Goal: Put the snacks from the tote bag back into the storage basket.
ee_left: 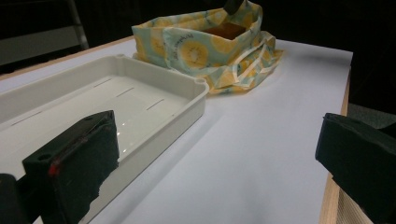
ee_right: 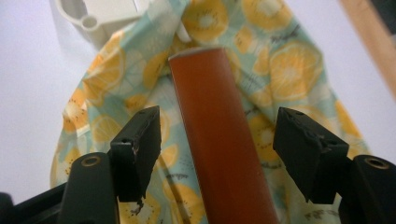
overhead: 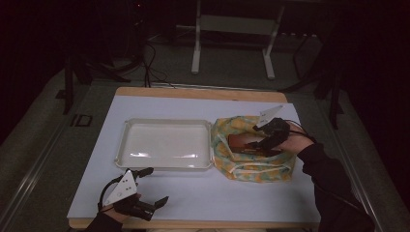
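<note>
Right gripper (ee_right: 215,158) wide — jaws astride brown cylinder (ee_right: 219,140) in citrus-print bag (overhead: 251,147); left gripper (overhead: 153,186) wide beside white tray (overhead: 164,144).

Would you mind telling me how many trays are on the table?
1: the white tray lies mid-table, left of the fruit-print bag; the bag's folds may hide other things.
</note>
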`<move>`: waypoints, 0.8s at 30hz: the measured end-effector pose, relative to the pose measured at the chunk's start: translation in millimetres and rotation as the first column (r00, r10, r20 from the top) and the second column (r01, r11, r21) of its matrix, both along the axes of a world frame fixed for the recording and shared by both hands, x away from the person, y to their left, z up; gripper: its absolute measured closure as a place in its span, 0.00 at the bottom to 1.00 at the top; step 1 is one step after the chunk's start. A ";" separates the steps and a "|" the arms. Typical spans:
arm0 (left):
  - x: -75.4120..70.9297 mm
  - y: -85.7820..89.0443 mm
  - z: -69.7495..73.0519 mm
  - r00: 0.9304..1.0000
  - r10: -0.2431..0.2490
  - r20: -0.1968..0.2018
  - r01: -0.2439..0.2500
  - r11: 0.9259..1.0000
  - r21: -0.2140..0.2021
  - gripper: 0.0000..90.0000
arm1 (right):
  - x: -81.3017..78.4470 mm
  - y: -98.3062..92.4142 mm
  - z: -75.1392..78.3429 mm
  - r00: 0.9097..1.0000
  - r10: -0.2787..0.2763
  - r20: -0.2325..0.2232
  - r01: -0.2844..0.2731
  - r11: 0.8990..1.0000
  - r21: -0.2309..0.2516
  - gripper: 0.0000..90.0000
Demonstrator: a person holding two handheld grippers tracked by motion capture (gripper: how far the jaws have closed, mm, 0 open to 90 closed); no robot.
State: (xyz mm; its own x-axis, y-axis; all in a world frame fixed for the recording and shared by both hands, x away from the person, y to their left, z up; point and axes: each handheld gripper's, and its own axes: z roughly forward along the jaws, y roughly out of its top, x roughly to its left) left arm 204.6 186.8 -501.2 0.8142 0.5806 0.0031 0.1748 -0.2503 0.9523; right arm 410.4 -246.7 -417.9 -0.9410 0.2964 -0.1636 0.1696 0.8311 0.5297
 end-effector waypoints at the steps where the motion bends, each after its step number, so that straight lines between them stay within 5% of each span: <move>1: 0.1 0.0 0.0 1.000 0.001 0.000 -0.001 1.000 0.000 0.00 | 1.8 0.7 -1.4 1.000 0.000 -0.008 0.000 1.000 -0.009 0.36; 7: 0.1 0.3 -0.1 1.000 0.002 0.000 -0.002 1.000 0.001 0.00 | 9.6 8.4 -15.8 0.999 0.032 -0.031 -0.034 0.996 -0.081 0.38; 14: 0.3 0.4 -0.6 1.000 -0.002 -0.005 0.002 1.000 0.000 0.00 | 17.0 11.2 -29.5 0.999 0.033 -0.019 -0.036 0.980 -0.194 0.39; 24: 0.8 0.1 -1.2 1.000 -0.003 -0.007 0.003 1.000 0.001 0.00 | 23.2 11.9 -41.3 0.999 0.026 -0.036 -0.035 0.963 -0.268 0.39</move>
